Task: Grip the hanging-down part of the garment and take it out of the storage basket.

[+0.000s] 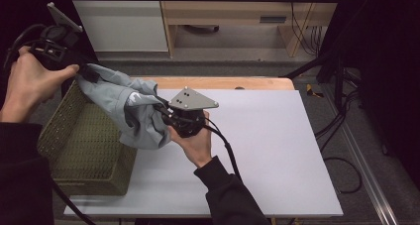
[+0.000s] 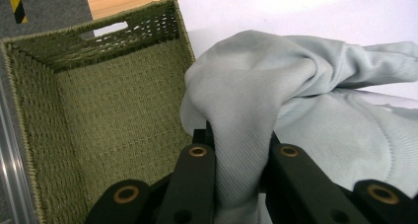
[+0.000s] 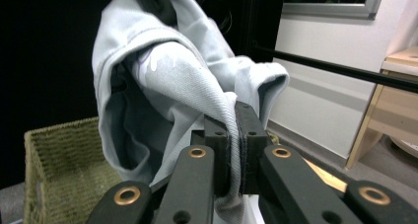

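My right gripper [image 1: 166, 117] is clamped on a fold of the grey garment [image 1: 130, 111], which hangs above the table [image 1: 277, 150] beside the green basket [image 1: 74, 150]. Farther off, my left gripper [image 1: 91, 76] pinches another bunch over the basket. I should lower both together, letting the cloth clear the rim.

garment [image 2: 276, 81]: pale grey-blue, plain, fine twill weave; white print patch just above the right jaws
basket [image 2: 98, 115]: olive green, woven grid pattern, left of the left jaws
table [image 1: 267, 150]: pale lilac-white top, light wood far edge
sleeves [image 1: 228, 195]: black
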{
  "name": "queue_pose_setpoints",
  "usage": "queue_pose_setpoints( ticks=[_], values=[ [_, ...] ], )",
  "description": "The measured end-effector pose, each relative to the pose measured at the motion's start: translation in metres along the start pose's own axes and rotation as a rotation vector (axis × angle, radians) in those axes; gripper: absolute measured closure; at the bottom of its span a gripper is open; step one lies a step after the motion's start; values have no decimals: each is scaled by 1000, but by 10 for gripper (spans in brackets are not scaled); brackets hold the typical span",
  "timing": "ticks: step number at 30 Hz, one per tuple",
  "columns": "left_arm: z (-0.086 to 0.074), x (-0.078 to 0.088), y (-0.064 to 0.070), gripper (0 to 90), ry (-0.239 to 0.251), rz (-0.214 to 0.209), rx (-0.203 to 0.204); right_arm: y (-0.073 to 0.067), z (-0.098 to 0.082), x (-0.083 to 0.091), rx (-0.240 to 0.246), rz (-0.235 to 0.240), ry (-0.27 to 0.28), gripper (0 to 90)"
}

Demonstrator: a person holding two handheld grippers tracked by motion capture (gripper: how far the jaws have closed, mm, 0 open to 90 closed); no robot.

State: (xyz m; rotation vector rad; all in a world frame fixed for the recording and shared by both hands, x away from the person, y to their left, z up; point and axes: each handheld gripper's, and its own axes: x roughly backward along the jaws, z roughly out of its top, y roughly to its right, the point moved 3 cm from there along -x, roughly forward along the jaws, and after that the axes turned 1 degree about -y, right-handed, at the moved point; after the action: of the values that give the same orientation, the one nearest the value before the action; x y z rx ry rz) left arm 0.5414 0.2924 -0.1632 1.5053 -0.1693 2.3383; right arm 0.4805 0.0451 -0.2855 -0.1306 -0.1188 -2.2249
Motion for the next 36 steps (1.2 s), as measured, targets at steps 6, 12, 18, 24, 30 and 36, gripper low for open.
queue_pose_setpoints(
  ticks=[6, 12, 18, 24, 30, 36],
  values=[
    [1, -5, 6, 836, -7, -5, -14, 4, -25, -4, -33, 10, -61, 859],
    [4, -14, 15, 836, -29, 3, -36, 3, -51, -12, -60, 26, -131, 829],
    [5, -19, 21, 835, -37, 5, -52, -2, -72, -9, -77, 84, -166, 620],
    [5, -19, 23, 835, -34, 2, -56, 1, -79, 17, -94, 120, -128, 421],
    [4, -20, 23, 835, -32, -5, -62, 18, -79, 50, -91, 50, -57, 271],
    [1, -22, 22, 835, -31, -9, -63, 38, -85, 77, -124, -33, -22, 178]
  ],
)
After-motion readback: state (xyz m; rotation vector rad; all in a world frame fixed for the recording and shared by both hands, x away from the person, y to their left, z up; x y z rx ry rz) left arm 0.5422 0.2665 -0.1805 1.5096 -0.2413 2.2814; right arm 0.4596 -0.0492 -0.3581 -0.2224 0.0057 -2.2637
